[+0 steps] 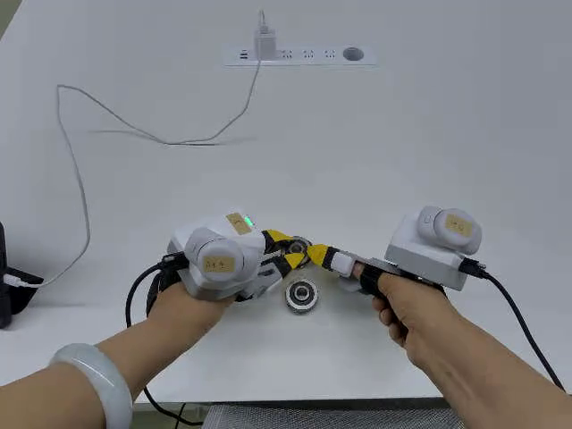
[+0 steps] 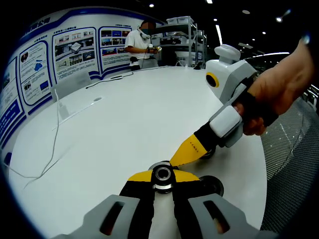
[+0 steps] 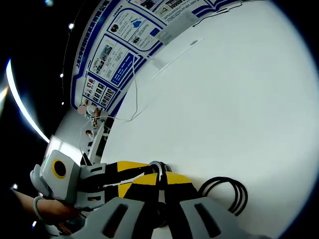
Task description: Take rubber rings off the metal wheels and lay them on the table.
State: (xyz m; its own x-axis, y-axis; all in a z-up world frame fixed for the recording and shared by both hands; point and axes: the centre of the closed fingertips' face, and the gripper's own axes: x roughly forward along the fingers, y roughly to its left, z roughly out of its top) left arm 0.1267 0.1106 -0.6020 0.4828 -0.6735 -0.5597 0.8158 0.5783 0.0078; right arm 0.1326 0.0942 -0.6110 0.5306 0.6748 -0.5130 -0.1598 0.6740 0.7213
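Rubber ring [image 2: 160, 164], pinched in my right tongs [image 3: 159, 175], may slip if I pull askew, or drag the metal wheel [image 2: 163, 174] from my clamped left tongs [image 1: 288, 253] near the bench's [image 1: 357, 134] front edge.

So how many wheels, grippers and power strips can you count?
Metal wheels: 2, the held wheel and the loose wheel on the table
Grippers: 2, left gripper and right gripper
Power strip: 1
Total: 5
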